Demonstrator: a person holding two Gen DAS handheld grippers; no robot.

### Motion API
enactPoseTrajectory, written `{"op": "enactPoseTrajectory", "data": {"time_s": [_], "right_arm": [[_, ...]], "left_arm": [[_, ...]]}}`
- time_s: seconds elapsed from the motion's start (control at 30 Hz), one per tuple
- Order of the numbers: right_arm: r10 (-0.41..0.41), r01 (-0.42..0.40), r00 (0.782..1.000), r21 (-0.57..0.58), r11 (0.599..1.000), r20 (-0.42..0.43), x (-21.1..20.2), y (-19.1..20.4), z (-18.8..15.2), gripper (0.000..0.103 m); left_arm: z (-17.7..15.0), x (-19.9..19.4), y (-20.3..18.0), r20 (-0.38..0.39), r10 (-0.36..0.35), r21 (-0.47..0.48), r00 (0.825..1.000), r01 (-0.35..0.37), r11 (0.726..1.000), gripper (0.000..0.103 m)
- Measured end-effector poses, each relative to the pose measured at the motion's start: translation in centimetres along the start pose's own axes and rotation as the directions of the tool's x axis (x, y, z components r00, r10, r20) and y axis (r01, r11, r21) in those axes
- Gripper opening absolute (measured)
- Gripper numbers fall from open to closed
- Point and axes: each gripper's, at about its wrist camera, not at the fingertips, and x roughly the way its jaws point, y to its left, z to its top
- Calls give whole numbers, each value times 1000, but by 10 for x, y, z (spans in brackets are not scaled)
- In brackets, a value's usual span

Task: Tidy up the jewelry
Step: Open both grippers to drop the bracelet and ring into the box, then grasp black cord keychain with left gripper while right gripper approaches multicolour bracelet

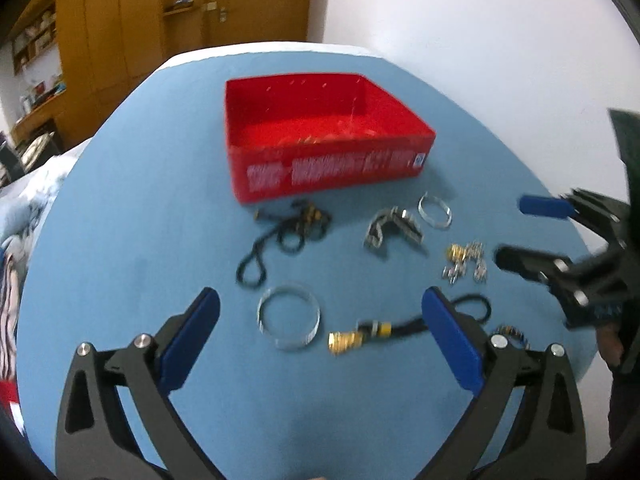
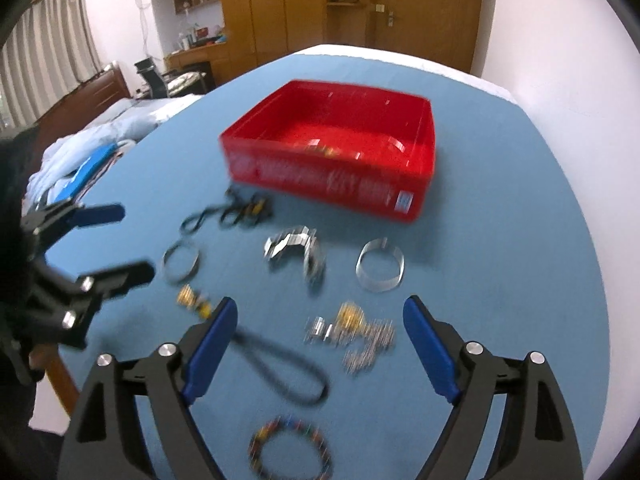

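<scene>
Several jewelry pieces lie loose on the blue tabletop [image 1: 140,240] in front of a red box [image 1: 320,136] [image 2: 332,148] that holds a few pieces. My left gripper [image 1: 320,300] is open above a clear bangle [image 1: 289,322] and a gold-ended black cord necklace [image 1: 360,334], touching neither. My right gripper [image 2: 320,306] is open over a silver-and-gold charm bracelet [image 2: 352,332], with nothing between the pads. Nearer the box lie a black necklace [image 1: 288,232], a silver link bracelet [image 2: 296,252] and a silver bangle [image 2: 380,270]. A coloured bead bracelet [image 2: 290,452] lies nearest the right gripper.
The other gripper shows in each view: the right gripper [image 1: 512,232] at the right edge, the left gripper [image 2: 130,242] at the left edge. The table's rounded edge [image 2: 560,184] runs close behind and beside the box. A bed [image 2: 100,136] and wooden cupboards [image 2: 360,8] stand beyond.
</scene>
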Motion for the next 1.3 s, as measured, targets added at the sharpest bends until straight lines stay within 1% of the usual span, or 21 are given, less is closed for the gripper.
{"op": "enactPoseTrajectory", "data": {"time_s": [0.13,0.3,0.33,0.4,0.47,0.53,0.63,0.73,0.8,0.87,1.13,1.2,1.3], "right_arm": [[23,-23,999,9,1000,-26,-5,8,-33,85],[77,-74,995,50,996,-58,-9,12,-65,85],[81,-78,995,58,995,-63,-10,13,-70,85],[71,-68,995,55,996,-68,-12,14,-77,85],[51,-48,996,50,998,-71,-14,14,-83,85],[39,-36,997,48,998,-73,-16,14,-87,84],[40,-35,996,59,998,-79,-16,10,-90,78],[37,-32,996,68,997,-80,-14,6,-90,71],[35,-29,996,71,997,-86,-11,3,-91,64],[39,-31,995,76,997,-97,-6,-1,-93,60],[30,-19,992,85,996,-125,9,-11,-99,54],[26,-16,992,77,997,-126,12,-12,-99,52],[29,-20,992,70,997,-125,13,-12,-98,51]], "left_arm": [[-21,-8,-9,-1,59,11,998,-59,998,100],[-38,-16,-21,-4,91,32,996,-91,995,100],[-40,-16,-22,-7,94,30,996,-93,995,100],[-46,-17,-23,-18,63,21,998,-62,998,100],[-51,-17,-25,-19,63,21,998,-62,998,100],[-56,-14,-26,-27,57,28,998,-56,998,100],[-59,-7,-29,-35,62,53,997,-60,997,100],[-56,1,-33,-41,59,78,997,-56,995,100],[-53,5,-38,-41,55,106,998,-51,993,100],[-51,12,-44,-44,54,139,998,-48,989,100],[-40,36,-47,-65,54,133,996,-45,990,100],[-38,42,-51,-65,63,147,996,-52,988,100],[-34,46,-54,-54,90,182,994,-79,980,100]]}}
